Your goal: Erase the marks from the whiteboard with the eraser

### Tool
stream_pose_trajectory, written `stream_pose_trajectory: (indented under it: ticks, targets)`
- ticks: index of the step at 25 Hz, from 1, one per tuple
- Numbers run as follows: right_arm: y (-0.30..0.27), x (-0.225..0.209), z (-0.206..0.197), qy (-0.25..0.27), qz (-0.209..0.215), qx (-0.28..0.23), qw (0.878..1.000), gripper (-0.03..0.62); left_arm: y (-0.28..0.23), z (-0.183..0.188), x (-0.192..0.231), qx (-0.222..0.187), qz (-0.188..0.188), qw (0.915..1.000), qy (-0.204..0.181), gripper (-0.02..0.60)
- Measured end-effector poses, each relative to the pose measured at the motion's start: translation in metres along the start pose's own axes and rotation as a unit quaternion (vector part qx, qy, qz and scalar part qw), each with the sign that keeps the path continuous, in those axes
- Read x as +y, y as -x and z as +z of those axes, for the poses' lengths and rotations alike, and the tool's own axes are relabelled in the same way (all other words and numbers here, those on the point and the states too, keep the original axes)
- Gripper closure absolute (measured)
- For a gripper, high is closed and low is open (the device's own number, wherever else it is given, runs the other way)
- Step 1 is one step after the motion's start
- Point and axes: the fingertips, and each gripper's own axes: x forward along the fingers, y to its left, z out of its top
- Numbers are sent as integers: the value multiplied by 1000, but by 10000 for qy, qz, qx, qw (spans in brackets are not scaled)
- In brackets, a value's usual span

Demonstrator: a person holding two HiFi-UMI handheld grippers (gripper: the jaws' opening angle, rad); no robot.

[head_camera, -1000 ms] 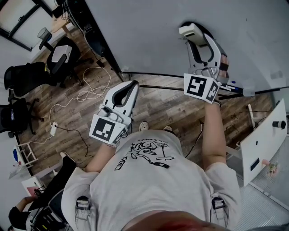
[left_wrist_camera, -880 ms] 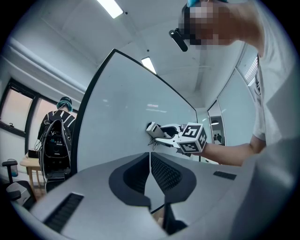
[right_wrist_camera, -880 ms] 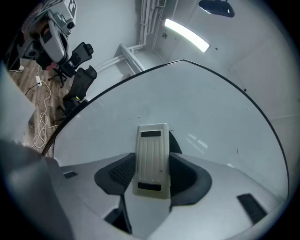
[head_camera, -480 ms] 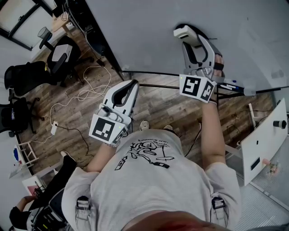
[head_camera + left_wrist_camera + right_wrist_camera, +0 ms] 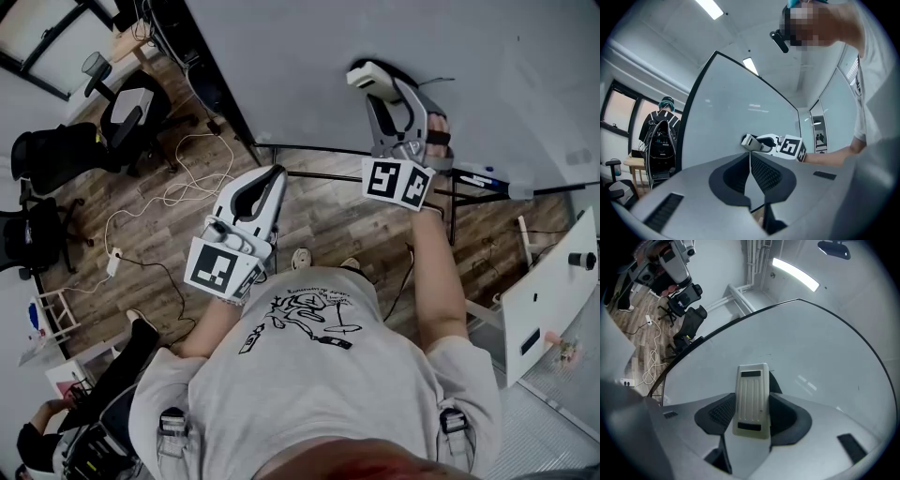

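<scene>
Eraser (image 5: pixel 751 385) against whiteboard (image 5: pixel 801 345), in clamp of right tool (image 5: pixel 749 416); left tool (image 5: pixel 750 171) together, empty.

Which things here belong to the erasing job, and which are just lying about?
In the job:
whiteboard
eraser, clamped in the right claw

Just about:
left claw, shut and empty
office chairs
power strip on the floor
</scene>
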Motion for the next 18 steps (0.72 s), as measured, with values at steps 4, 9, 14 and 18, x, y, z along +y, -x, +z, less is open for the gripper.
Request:
stream_pose_trajectory:
  ticks: [4, 9, 14, 18]
  targets:
    - [-6, 26, -2, 135, 241, 22, 9996, 362, 1, 0, -1, -5, 11, 10000, 22, 552]
    - [-7, 32, -1, 169, 316, 62, 9993, 361, 6, 2, -2, -14, 23, 10000, 4, 552]
    - [14, 19, 3, -45, 370, -33, 9993, 359, 5, 1, -9, -11, 16, 10000, 19, 552]
    - [33, -15, 5, -205, 46, -100, 9997, 359, 2, 3, -10, -23, -18, 10000, 17, 552]
